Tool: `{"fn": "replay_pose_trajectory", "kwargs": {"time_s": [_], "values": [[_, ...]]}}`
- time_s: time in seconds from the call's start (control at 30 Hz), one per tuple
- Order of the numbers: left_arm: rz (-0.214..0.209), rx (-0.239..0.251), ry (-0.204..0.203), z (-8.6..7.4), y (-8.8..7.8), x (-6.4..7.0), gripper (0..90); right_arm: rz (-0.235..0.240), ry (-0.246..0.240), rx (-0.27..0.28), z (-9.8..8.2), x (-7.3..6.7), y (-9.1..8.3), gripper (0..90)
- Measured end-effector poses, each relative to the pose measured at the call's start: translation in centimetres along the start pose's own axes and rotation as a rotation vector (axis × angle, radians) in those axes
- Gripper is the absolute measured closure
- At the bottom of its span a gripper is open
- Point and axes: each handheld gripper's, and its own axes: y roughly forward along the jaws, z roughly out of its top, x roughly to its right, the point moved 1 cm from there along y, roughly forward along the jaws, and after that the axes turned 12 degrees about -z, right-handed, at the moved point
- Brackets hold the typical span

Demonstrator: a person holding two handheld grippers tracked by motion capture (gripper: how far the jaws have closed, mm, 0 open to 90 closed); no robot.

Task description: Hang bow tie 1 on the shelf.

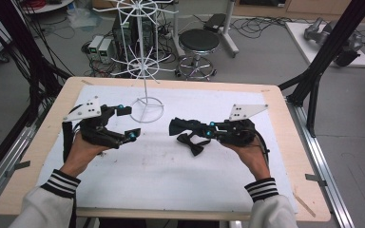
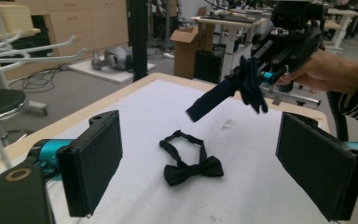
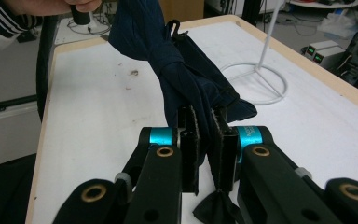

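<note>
Navy bow tie [image 3: 182, 70] is pinched tight in the right gripper [image 3: 204, 140], held up off the white mat [image 1: 161, 171], while a second black bow tie [image 2: 189, 161] lies flat on the mat just below it. Left gripper [image 2: 205, 163] has its jaws wide apart with nothing in them, hovering near the foot of the white wire rack [image 1: 145, 57]. My guess is the navy one goes on a rack arm. Worry: the grip is on a bunched bit of cloth, so it could slide out. The dangling strap could also snag on the wrong prong, and the rack looks light enough to tip if bumped
</note>
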Motion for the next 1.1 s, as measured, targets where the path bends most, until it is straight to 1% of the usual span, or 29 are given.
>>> {"fn": "replay_pose_trajectory", "kwargs": {"time_s": [0.13, 0.23, 0.27, 0.43, 0.47, 0.53, 0.57, 0.73, 0.8, 0.87, 0.9, 0.93, 0.97, 1.0, 1.03, 1.07, 1.1], "values": [[-0.024, -0.041, 0.016, 0.2, 1.2, 0.1, 14.8, 0.003, -0.003, -0.01, 0.3, -0.5, 0.8, 84.3], [-0.032, -0.059, 0.01, 0.2, 1.9, 0.1, 14.8, 0.012, -0.003, -0.007, 0.5, -0.9, 1.4, 84.3], [-0.036, -0.058, 0.01, 0.1, 2.0, 0.1, 14.9, 0.013, -0.009, -0.004, 0.7, -1.0, 1.7, 84.3], [-0.07, -0.05, 0.0, 0.2, 2.8, -0.2, 15.8, 0.018, -0.004, 0.004, 1.1, -1.2, 2.1, 84.3], [-0.081, -0.052, 0.005, 0.3, 3.0, -0.2, 15.9, 0.017, -0.005, -0.002, 1.2, -1.3, 2.1, 84.3], [-0.093, -0.054, 0.002, 0.3, 3.4, -0.2, 16.8, 0.015, -0.009, 0.008, 1.3, -1.3, 2.3, 84.3], [-0.106, -0.059, 0.004, 0.4, 3.7, -0.2, 17.4, 0.016, -0.005, 0.009, 1.3, -1.3, 2.3, 84.3], [-0.147, -0.067, 0.022, 0.6, 4.6, -0.1, 24.6, 0.019, -0.016, 0.016, 1.6, -1.5, 2.5, 84.3], [-0.163, -0.07, 0.021, 0.6, 4.9, 0.0, 27.8, 0.021, -0.021, 0.009, 1.7, -1.6, 2.5, 84.3], [-0.173, -0.082, 0.027, 0.6, 5.2, 0.1, 29.0, 0.022, -0.024, 0.005, 1.7, -1.7, 2.6, 84.3], [-0.179, -0.087, 0.028, 0.6, 5.3, 0.1, 32.0, 0.02, -0.033, 0.005, 1.7, -1.8, 2.7, 84.3], [-0.181, -0.09, 0.029, 0.6, 5.4, 0.1, 32.0, 0.02, -0.033, 0.005, 1.7, -1.8, 2.7, 84.3], [-0.185, -0.09, 0.033, 0.6, 5.4, 0.1, 34.9, 0.019, -0.032, 0.007, 1.8, -1.8, 2.7, 84.3], [-0.184, -0.085, 0.028, 0.6, 5.5, 0.1, 36.9, 0.021, -0.034, 0.008, 1.8, -1.9, 2.7, 84.3], [-0.188, -0.078, 0.023, 0.6, 5.5, 0.1, 41.8, 0.02, -0.042, 0.005, 1.8, -2.0, 2.8, 84.3], [-0.194, -0.076, 0.025, 0.7, 5.5, 0.1, 41.8, 0.02, -0.042, 0.005, 1.8, -2.0, 2.8, 84.3], [-0.191, -0.073, 0.025, 0.7, 5.5, 0.0, 43.8, 0.022, -0.043, 0.005, 1.8, -2.0, 2.8, 84.3]]}}
